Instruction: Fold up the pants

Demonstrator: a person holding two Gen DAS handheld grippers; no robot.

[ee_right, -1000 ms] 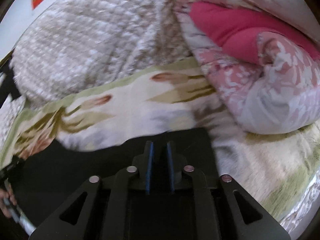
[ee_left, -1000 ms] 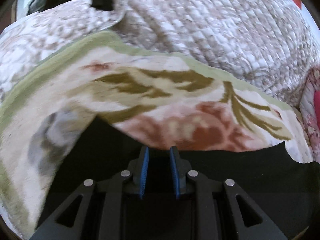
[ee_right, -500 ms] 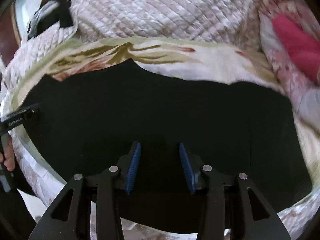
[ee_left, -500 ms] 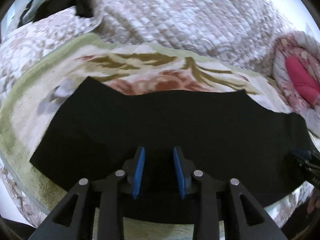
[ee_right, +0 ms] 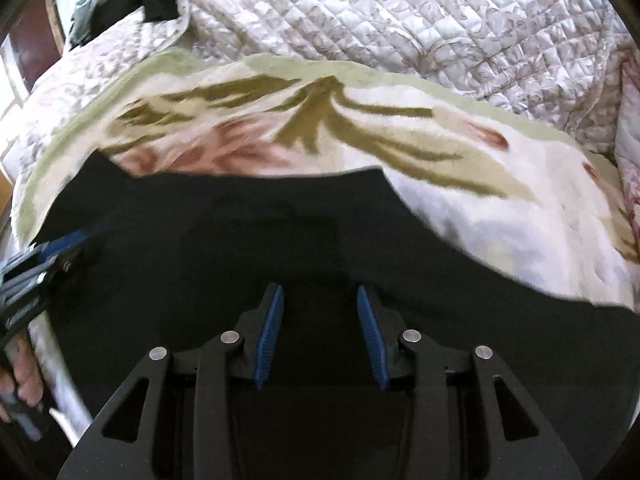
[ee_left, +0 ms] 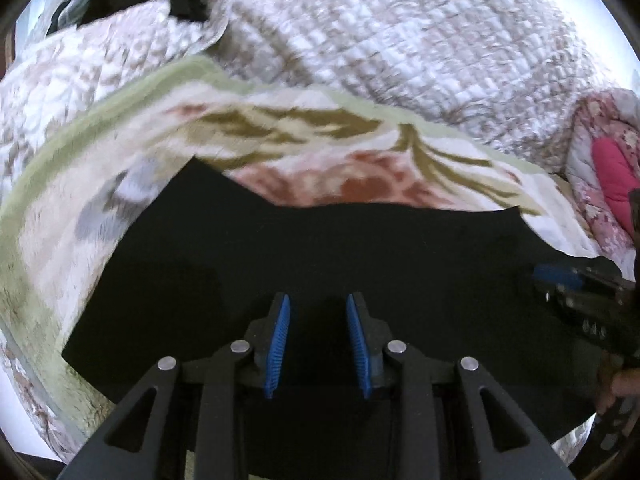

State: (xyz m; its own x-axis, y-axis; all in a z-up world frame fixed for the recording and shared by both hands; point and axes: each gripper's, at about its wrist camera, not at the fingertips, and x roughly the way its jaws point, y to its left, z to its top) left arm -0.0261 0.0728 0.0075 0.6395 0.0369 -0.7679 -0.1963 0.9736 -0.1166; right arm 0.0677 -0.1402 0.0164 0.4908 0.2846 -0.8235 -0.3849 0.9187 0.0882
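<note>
Both sets of jaws just opened, now parted over the black pants (ee_left: 360,248), gripping nothing (left gripper (ee_left: 318,340), right gripper (ee_right: 320,332)). Spread flat near the front edge of a floral blanket (ee_right: 500,208); quilted bedspread (ee_right: 400,20) behind.

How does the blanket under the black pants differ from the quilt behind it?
The blanket looks fluffy, cream with a green border and big olive leaves; the quilt is stitched in small squares with a pale grey-brown pattern. The blanket lies flat under the pants; the quilt is bunched up. Both have plant-like patterns.
</note>
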